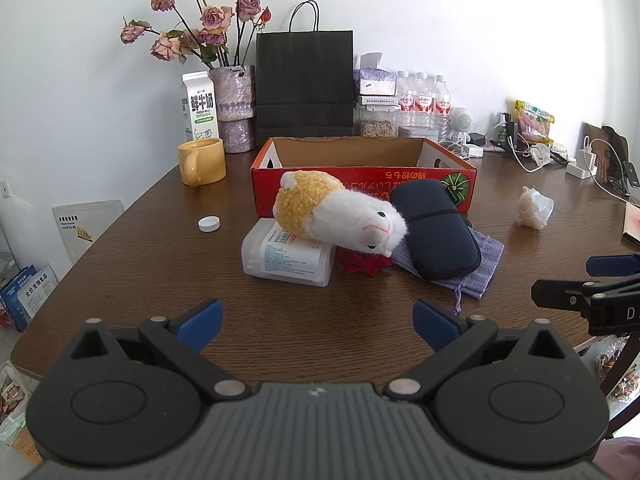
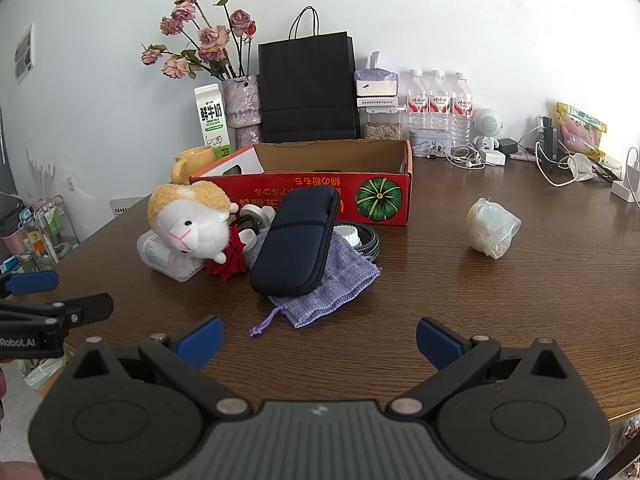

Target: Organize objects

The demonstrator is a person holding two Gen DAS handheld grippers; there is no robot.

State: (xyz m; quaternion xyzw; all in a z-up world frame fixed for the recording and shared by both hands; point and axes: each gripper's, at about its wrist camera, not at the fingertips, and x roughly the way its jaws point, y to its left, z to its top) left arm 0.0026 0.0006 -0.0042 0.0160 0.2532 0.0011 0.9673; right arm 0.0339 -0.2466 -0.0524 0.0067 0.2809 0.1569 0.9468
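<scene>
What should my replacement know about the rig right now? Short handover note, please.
Left gripper: open, empty, above the table. Right gripper: open, empty.
Box: looks empty.
Pile in front of it: plush lying on a plastic container, red flower, dark case on a purple pouch, cable and plugs behind. Wrapped bundle apart on the right, white cap on the left.
Done: nothing boxed. Left: everything, probably into the box.

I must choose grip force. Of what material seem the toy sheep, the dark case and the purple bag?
Toy sheep: soft plush, curly yellow fleece and white fuzzy pile. Dark case: navy, matte, probably fabric over padding, with rounded edges and a seam band. Purple bag: coarse woven cloth like linen, visible weave, drawstring cord.
</scene>
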